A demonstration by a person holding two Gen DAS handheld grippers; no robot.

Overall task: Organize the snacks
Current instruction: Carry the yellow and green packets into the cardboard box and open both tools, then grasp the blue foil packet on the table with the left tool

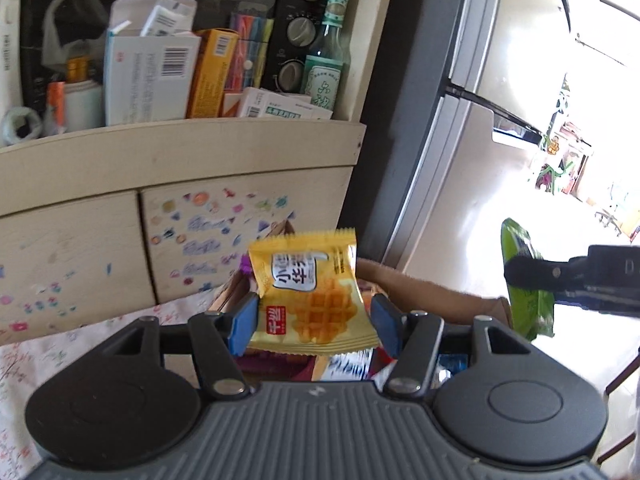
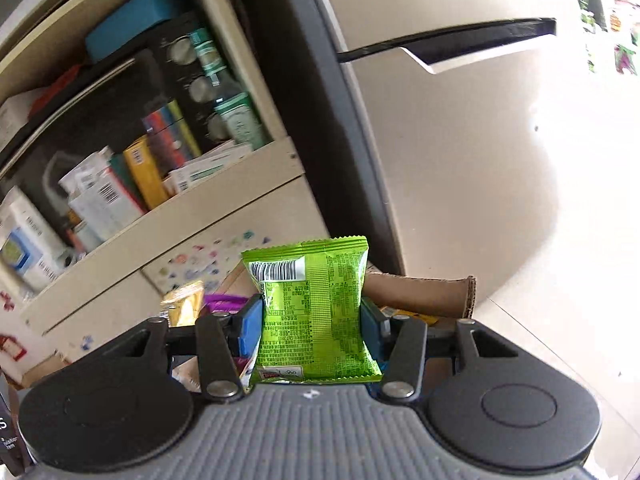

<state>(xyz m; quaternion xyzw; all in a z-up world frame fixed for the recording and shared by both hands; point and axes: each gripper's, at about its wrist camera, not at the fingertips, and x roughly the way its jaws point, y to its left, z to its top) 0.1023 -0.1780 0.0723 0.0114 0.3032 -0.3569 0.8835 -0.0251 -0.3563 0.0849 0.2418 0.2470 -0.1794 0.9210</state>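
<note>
Snacks are held one per gripper above an open cardboard box (image 2: 424, 294) beside a grey refrigerator (image 2: 460, 168) and a cluttered cream shelf unit (image 1: 176, 160). Right gripper (image 2: 312, 326) clamps the green snack packet (image 2: 312, 316) between both blue pads. Left gripper (image 1: 312, 322) grasps the yellow waffle packet (image 1: 312, 296), its lower corners touching the pads.

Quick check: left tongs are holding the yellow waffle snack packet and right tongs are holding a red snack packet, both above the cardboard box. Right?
Not quite. The packet in the right tongs is green, not red: the right wrist view shows a green snack packet clamped between the blue pads. The rest stands: the left tongs hold the yellow waffle snack packet, both above the cardboard box.
</note>
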